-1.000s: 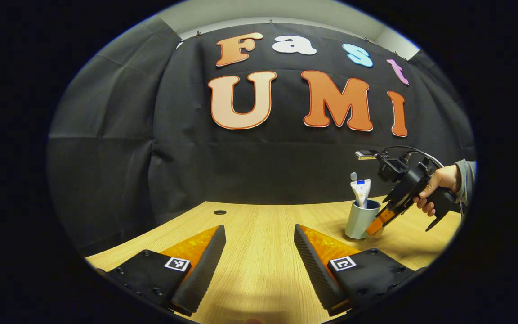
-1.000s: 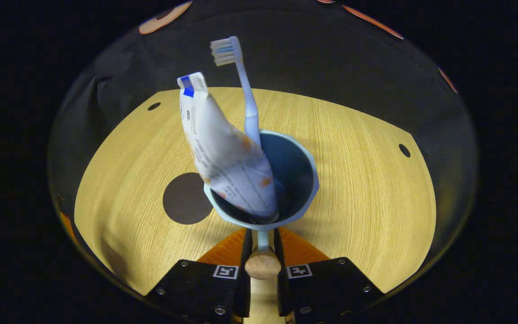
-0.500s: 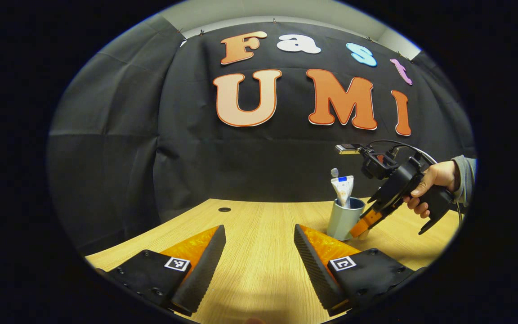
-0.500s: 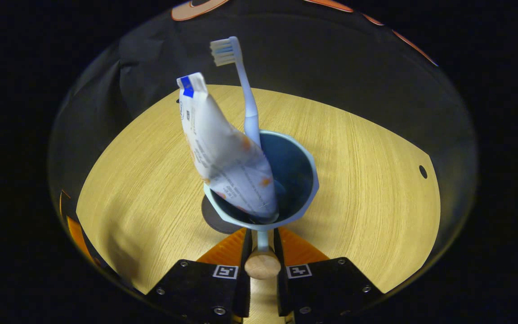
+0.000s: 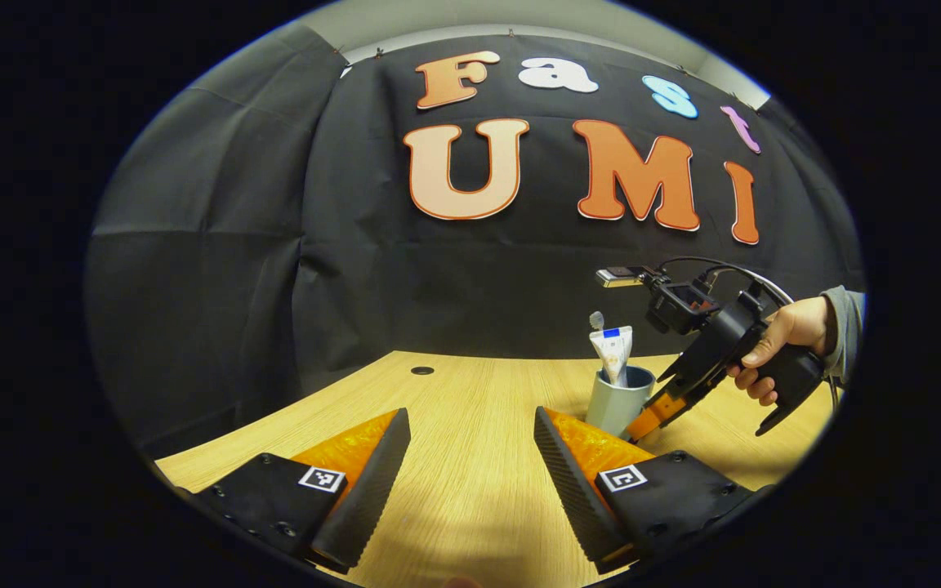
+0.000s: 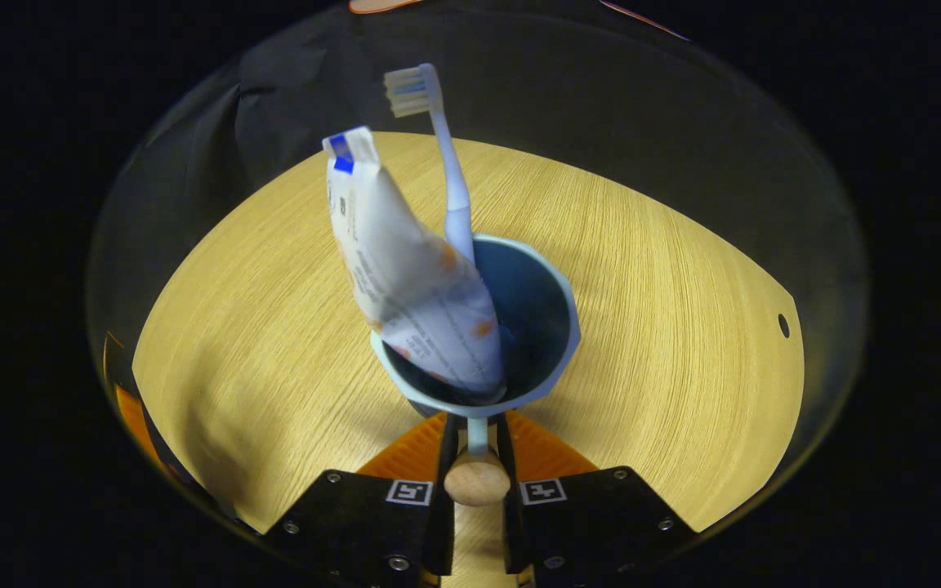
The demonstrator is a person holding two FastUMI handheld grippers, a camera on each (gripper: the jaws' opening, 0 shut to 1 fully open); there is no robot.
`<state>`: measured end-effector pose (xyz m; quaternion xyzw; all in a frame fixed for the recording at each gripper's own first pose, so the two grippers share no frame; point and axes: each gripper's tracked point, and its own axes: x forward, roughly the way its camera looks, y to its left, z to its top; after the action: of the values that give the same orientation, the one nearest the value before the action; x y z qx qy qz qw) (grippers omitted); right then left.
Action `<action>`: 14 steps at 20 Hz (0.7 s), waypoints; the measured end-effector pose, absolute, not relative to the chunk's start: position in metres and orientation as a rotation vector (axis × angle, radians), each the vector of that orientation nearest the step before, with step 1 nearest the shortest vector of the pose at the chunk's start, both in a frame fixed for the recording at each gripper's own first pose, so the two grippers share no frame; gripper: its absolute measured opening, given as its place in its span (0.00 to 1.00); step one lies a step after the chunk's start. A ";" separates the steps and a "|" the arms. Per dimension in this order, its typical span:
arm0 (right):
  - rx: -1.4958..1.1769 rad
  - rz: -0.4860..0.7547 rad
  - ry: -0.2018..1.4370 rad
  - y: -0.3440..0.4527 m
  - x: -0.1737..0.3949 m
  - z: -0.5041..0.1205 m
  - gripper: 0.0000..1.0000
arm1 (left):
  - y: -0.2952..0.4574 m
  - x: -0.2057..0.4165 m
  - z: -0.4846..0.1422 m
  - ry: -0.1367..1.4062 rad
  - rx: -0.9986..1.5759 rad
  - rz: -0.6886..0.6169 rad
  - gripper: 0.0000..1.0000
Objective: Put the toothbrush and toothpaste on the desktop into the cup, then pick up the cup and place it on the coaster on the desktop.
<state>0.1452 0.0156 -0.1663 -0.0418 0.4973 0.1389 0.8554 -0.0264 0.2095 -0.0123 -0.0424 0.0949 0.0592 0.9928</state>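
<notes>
A pale blue cup holds a white toothpaste tube and a light blue toothbrush, bristles up. My right gripper is shut on the cup's handle, which ends in a wooden knob. In the left gripper view the cup stands at the right of the desk, the right gripper gripping it from the right, held by a hand. The cup's base is hidden there behind my finger. My left gripper is open over the near desk, holding nothing. The coaster lies hidden beneath the cup.
The wooden desk runs back to the black cloth wall. It has a cable hole at the far left and another near its right edge in the right gripper view. A grey sleeve shows behind the hand.
My right gripper has carried the cup leftward over the dark round coaster, which was beside the cup and is now covered by it. The left gripper stays open and barely shifted.
</notes>
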 end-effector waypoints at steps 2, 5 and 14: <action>-0.077 0.291 1.059 0.018 0.142 -0.167 0.25 | 0.207 -0.026 -0.015 0.199 -0.094 0.116 0.97; -0.027 0.313 1.039 0.018 0.140 -0.161 0.30 | 0.202 -0.024 -0.015 0.202 -0.090 0.111 0.97; 0.096 0.354 0.729 0.019 0.173 -0.137 0.52 | 0.179 -0.016 0.005 0.161 -0.115 0.097 0.96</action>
<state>0.1735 0.0186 -0.1373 0.0466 0.3545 0.1720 0.9179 -0.0161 0.1786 0.0048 -0.0573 0.0804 0.0483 0.9939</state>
